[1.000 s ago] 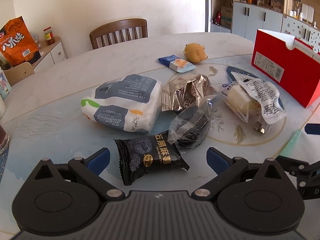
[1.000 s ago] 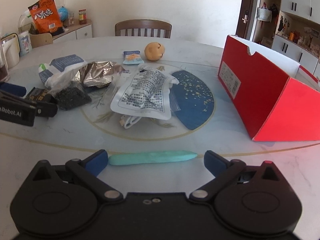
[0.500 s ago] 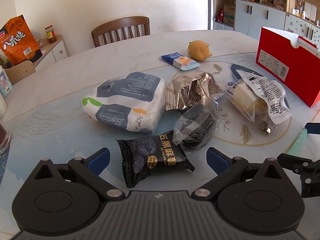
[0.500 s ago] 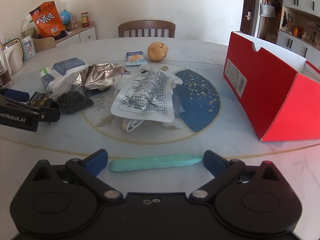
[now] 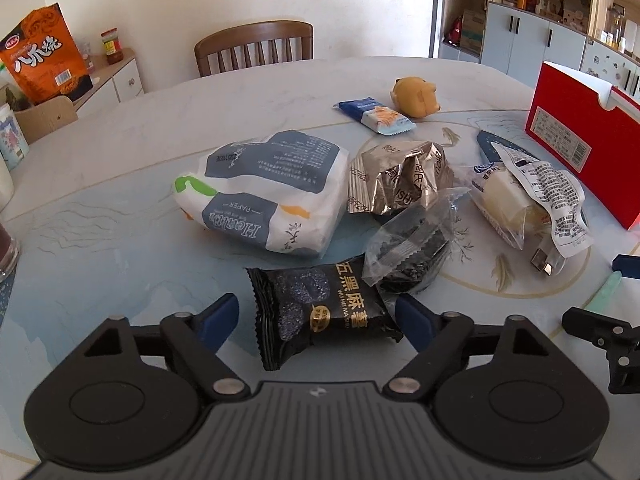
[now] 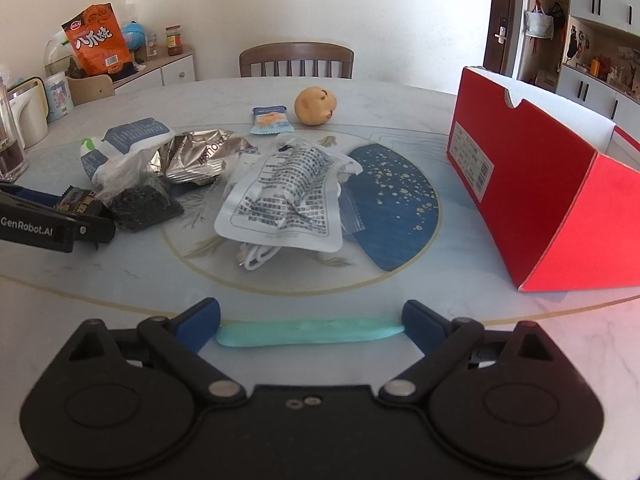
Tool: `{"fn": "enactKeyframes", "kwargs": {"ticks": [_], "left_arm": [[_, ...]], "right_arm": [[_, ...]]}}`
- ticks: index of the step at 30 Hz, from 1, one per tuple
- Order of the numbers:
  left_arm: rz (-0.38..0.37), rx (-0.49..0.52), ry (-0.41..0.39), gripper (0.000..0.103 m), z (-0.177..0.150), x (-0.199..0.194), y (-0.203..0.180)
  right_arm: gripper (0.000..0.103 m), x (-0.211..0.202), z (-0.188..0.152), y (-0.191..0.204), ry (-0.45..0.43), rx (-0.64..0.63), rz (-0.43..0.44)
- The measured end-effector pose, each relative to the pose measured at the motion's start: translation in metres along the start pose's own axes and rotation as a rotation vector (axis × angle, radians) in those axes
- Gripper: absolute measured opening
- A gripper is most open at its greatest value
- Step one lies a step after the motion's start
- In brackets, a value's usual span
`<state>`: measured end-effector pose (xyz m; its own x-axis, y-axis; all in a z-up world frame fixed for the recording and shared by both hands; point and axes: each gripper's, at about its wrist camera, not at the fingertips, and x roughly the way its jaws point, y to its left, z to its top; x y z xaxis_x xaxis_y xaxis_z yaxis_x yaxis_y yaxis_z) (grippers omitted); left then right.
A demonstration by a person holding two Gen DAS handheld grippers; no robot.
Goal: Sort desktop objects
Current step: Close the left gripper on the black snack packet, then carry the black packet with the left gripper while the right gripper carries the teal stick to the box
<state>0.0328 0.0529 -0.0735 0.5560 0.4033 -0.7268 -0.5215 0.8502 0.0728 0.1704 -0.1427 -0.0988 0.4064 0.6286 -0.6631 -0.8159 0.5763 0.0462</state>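
Note:
A black snack packet with gold lettering lies flat on the table between the fingers of my left gripper. Its jaws are closing: the right pad is close to the packet's edge, and a gap shows at the left pad. My right gripper stands open low over the table, and a teal strip lies crosswise between its fingers, its ends near both pads. The red box stands open-topped at the right. The left gripper's finger shows at the right wrist view's left edge.
Beyond the black packet lie a tissue pack, a silver foil packet, a clear bag of dark contents, a white pouch with a cable, a blue snack and a yellow toy. A chair stands behind the table.
My left gripper has moved forward around the black packet and its jaws have narrowed. The right gripper has kept its place and width over the teal strip.

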Motion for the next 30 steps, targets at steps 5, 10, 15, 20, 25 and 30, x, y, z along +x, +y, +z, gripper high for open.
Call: {"fn": "enactKeyframes", "kwargs": {"ticks": [5, 10, 15, 20, 25, 30], "left_arm": [[-0.004, -0.004, 0.000, 0.068, -0.001, -0.002, 0.000], [0.004, -0.007, -0.001, 0.062, -0.001, -0.004, -0.001], [-0.004, -0.035, -0.002, 0.059, -0.001, -0.008, 0.001], [-0.004, -0.055, 0.007, 0.059, -0.002, -0.017, 0.001], [-0.006, -0.075, -0.001, 0.059, -0.004, -0.031, 0.000], [-0.005, -0.091, -0.012, 0.059, -0.005, -0.048, 0.001]], "right_arm": [[0.097, -0.001, 0.000, 0.001, -0.004, -0.007, -0.012], [0.097, -0.004, -0.001, 0.000, -0.003, -0.009, -0.026], [0.097, -0.010, 0.000, -0.002, -0.005, 0.006, -0.033], [0.097, -0.017, 0.001, -0.003, -0.013, 0.018, -0.038], [0.097, -0.026, 0.002, -0.002, -0.019, 0.029, -0.041], [0.097, -0.037, 0.008, 0.000, -0.036, 0.038, -0.058]]}}
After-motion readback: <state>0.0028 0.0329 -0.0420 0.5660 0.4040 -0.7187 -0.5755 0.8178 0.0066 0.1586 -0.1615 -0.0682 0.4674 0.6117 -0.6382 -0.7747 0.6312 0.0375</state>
